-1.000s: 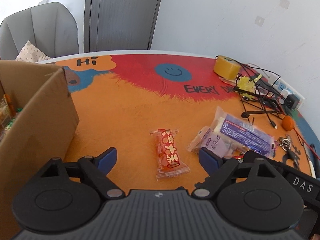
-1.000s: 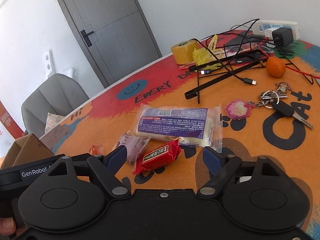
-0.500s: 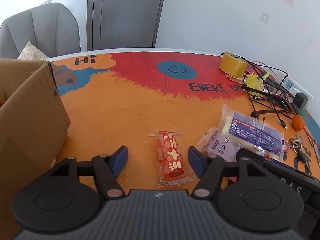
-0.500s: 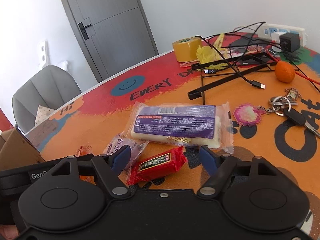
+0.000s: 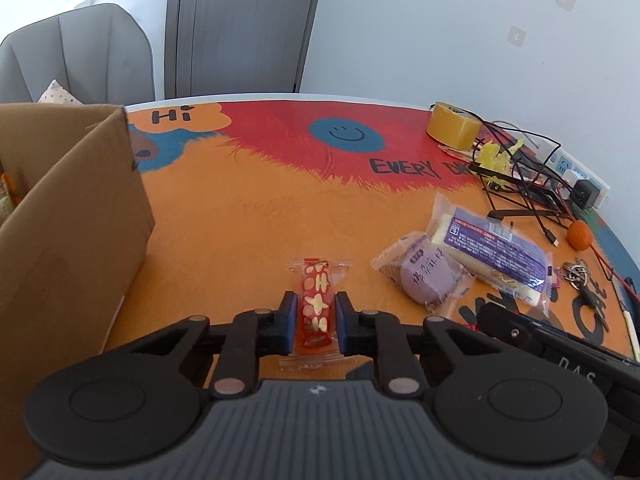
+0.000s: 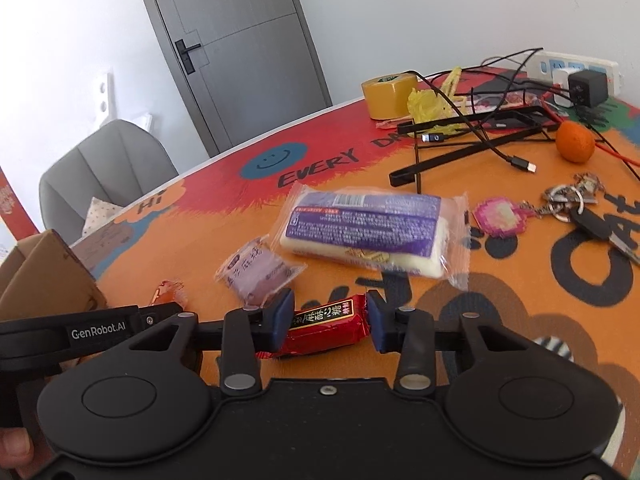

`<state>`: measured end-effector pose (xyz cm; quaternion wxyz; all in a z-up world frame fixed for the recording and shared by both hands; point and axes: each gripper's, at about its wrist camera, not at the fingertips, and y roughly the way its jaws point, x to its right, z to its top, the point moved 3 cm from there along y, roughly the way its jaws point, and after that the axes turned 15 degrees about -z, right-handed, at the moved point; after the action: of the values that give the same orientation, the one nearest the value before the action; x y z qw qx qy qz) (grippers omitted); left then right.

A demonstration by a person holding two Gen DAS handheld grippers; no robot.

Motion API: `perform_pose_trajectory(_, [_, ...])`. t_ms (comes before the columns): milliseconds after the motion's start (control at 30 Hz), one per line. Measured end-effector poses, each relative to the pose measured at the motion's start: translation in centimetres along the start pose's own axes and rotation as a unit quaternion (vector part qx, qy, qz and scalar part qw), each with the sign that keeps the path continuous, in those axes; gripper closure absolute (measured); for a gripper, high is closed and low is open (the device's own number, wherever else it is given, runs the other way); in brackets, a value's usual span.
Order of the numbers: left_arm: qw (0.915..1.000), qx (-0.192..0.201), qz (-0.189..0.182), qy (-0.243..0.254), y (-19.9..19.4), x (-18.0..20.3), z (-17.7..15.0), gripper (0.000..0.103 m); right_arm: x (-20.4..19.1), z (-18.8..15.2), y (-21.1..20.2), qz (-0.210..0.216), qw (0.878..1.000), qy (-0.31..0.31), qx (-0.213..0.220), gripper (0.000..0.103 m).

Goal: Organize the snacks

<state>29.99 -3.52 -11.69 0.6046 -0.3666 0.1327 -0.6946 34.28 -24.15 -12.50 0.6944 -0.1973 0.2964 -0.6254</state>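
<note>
Your left gripper (image 5: 316, 320) has just closed across the light, crinkly orange flower-print candy wrapper (image 5: 316, 306) near the cardboard box (image 5: 72, 216), while your right gripper (image 6: 330, 322) has closed on the slippery red foil candy bar (image 6: 326, 322) at mid-body.

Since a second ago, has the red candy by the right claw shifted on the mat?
Cannot tell: the red candy lies by the same paw print, though the camera moved.

Black tool (image 6: 330, 322), blue pads (image 6: 282, 320)
</note>
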Motion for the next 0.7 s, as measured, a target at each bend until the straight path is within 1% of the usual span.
perform_pose_trajectory(100, [1.0,0.005,-0.005,-0.001,-0.8,0.1,-0.3,0.085,0.8,-0.2,-0.5,0.008,1.0,0.015,-0.004,0.068])
perform_pose_trajectory(167, [0.9999,0.008,-0.009,-0.003,-1.4,0.1,-0.5,0.085,1.2,-0.3,-0.9,0.012,1.0,0.022,-0.001,0.086])
perform_pose_trajectory(200, [0.9999,0.01,-0.01,-0.003,-1.6,0.2,-0.5,0.085,1.3,-0.3,-1.1,0.015,1.0,0.024,-0.004,0.089])
perform_pose_trajectory(433, [0.9996,0.021,-0.018,-0.005,-3.2,0.3,-0.9,0.086,1.4,-0.8,-2.0,0.019,0.999,0.028,-0.005,0.09])
perform_pose_trajectory(467, [0.9996,0.022,-0.019,-0.005,-3.4,0.2,-0.9,0.086,1.3,-0.8,-2.1,0.018,0.999,0.029,-0.007,0.084])
perform_pose_trajectory(500, [0.9995,0.023,-0.02,-0.005,-3.5,0.2,-1.0,0.086,1.3,-0.8,-2.2,0.015,0.999,0.03,-0.01,0.082])
perform_pose_trajectory(533, [0.9995,0.023,-0.02,-0.006,-3.6,0.1,-1.0,0.086,1.2,-0.8,-2.2,0.015,0.999,0.031,-0.012,0.074])
perform_pose_trajectory(567, [0.9995,0.024,-0.021,-0.007,-3.7,0.0,-1.1,0.086,1.2,-0.9,-2.4,0.014,0.999,0.032,-0.012,0.064])
perform_pose_trajectory(633, [0.9993,0.026,-0.024,-0.01,-4.0,-0.2,-1.1,0.086,0.8,-1.0,-2.8,0.01,1.0,0.027,-0.007,0.058])
perform_pose_trajectory(700, [0.9992,0.028,-0.026,-0.013,-4.2,-0.3,-1.1,0.086,0.2,-1.1,-2.9,0.01,1.0,0.015,-0.008,0.049])
